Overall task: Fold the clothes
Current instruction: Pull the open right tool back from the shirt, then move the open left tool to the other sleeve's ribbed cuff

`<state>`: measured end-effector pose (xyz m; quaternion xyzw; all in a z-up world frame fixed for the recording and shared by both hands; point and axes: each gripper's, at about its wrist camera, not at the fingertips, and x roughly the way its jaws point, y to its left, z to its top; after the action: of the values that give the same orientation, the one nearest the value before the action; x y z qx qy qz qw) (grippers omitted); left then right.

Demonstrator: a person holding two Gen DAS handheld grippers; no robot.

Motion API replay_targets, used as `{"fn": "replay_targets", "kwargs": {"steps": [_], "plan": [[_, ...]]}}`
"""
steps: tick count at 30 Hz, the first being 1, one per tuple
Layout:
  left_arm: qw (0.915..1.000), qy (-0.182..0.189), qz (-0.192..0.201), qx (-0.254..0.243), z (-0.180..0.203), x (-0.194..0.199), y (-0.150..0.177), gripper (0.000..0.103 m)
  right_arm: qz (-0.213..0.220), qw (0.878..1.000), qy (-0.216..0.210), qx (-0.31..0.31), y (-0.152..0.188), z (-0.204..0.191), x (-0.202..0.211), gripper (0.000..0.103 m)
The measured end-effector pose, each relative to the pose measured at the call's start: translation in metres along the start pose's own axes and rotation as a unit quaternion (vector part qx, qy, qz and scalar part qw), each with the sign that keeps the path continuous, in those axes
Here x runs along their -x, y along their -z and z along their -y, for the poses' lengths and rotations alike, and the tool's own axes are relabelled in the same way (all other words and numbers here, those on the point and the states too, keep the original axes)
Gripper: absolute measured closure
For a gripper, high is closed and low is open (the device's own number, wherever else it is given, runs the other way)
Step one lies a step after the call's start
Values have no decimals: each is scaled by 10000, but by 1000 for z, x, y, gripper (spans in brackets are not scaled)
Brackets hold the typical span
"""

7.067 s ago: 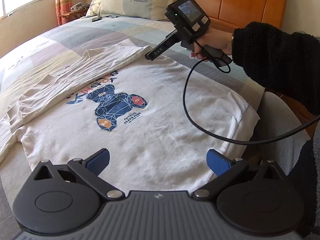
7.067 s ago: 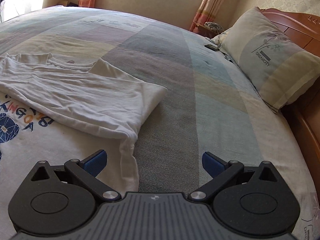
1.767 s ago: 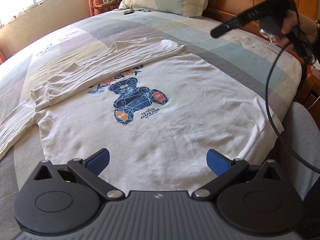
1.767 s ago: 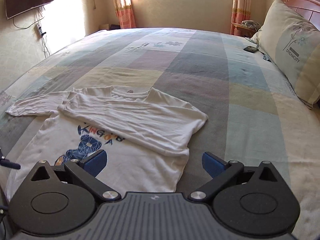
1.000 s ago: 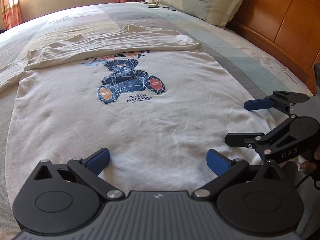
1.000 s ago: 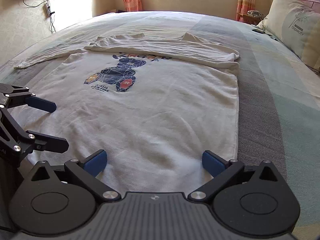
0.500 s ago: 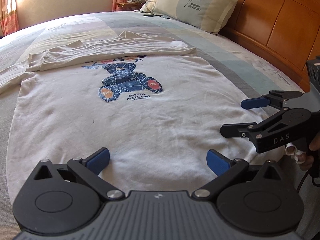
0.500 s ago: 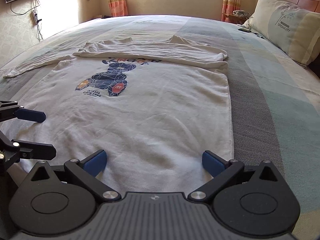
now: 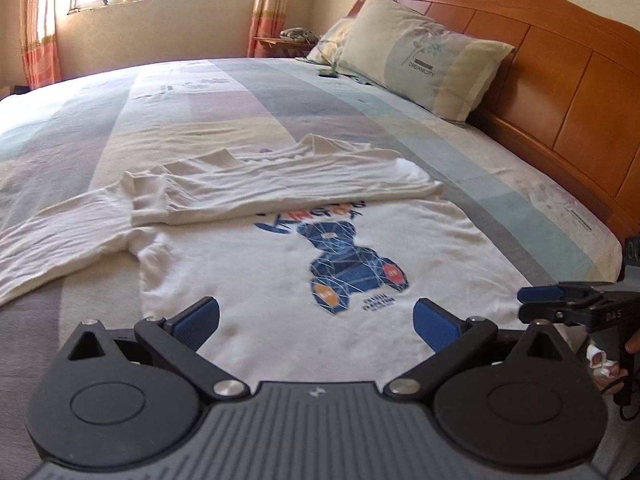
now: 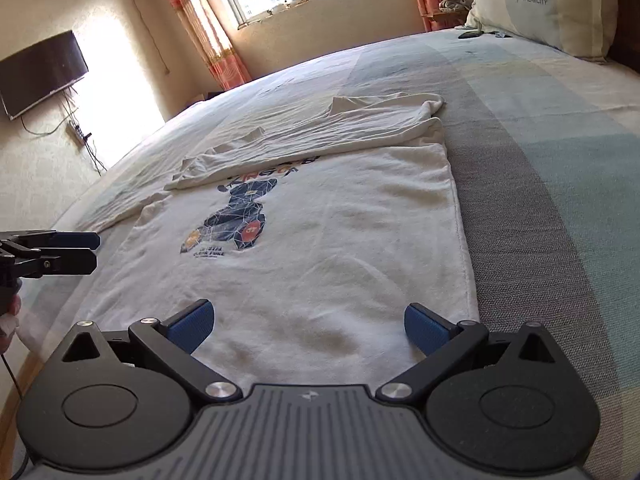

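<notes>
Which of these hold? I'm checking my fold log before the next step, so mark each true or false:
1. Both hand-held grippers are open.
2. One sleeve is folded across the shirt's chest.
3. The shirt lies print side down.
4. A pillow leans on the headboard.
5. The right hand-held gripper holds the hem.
1. True: left hand-held gripper and right hand-held gripper both have their jaws spread.
2. True: a sleeve lies across the shirt.
3. False: the bear print faces up.
4. True: the pillow rests against the headboard.
5. False: it grips nothing.
</notes>
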<state>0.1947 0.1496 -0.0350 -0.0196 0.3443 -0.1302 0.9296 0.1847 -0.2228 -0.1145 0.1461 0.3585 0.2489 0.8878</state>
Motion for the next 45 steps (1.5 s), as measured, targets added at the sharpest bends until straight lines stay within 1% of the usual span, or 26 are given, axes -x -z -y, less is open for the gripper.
{"fn": "replay_targets", "kwargs": {"steps": [1, 4, 6, 9, 11, 13, 15, 16, 19, 22, 24, 26, 31, 34, 38, 42, 45], "plan": [[9998, -154, 70, 82, -17, 5, -4, 1, 51, 9998, -146, -129, -3, -2, 3, 0], [9963, -675, 249, 470, -73, 16, -9, 1, 226, 9985, -458, -201, -10, -18, 10, 0], [9917, -974, 347, 769, -104, 23, -4, 1, 366, 9974, -602, -136, -14, -34, 14, 0], [9827, -1291, 464, 1247, -146, 31, 10, 1, 543, 9954, -782, 35, -20, -59, 18, 0], [9751, -1433, 432, 1638, -171, 34, 24, 1, 572, 9952, -706, 367, -24, -81, 18, 0], [9679, -1514, 469, 1950, -191, 37, 38, 1, 494, 9946, -494, 764, -28, -105, 11, 0], [9607, -1578, 553, 2214, -207, 39, 51, 1, 323, 9931, -199, 1106, -30, -128, -2, 0], [9580, -1596, 608, 2303, -213, 41, 56, 1, 236, 9919, -107, 1245, -29, -138, -8, 0], [9515, -1627, 766, 2497, -231, 45, 68, 1, 50, 9882, -369, 1486, -23, -160, -24, 0], [9499, -1675, 872, 2490, -241, 44, 73, 1, -139, 9847, -561, 1642, -16, -176, -38, 0], [9491, -1661, 875, 2528, -251, 39, 78, 1, -287, 9841, -607, 1647, -11, -181, -48, 0], [9480, -1598, 789, 2639, -261, 31, 82, 1, -380, 9847, -593, 1593, -8, -183, -54, 0], [9443, -1506, 1041, 2735, -275, 22, 92, 1, -508, 9857, -506, 1528, -6, -186, -64, 0], [9427, -1429, 1134, 2794, -283, 19, 89, 1, -545, 9871, -494, 1425, -6, -184, -70, 0], [9437, -1430, 1107, 2770, -293, 11, 82, 1, -626, 9887, -454, 1283, -5, -182, -79, 0], [9424, -1401, 1114, 2824, -301, 5, 76, 1, -667, 9880, -368, 1345, -2, -185, -83, 0], [9379, -1364, 1154, 2974, -307, 5, 75, 1, -692, 9880, -365, 1333, -2, -185, -86, 0]]}}
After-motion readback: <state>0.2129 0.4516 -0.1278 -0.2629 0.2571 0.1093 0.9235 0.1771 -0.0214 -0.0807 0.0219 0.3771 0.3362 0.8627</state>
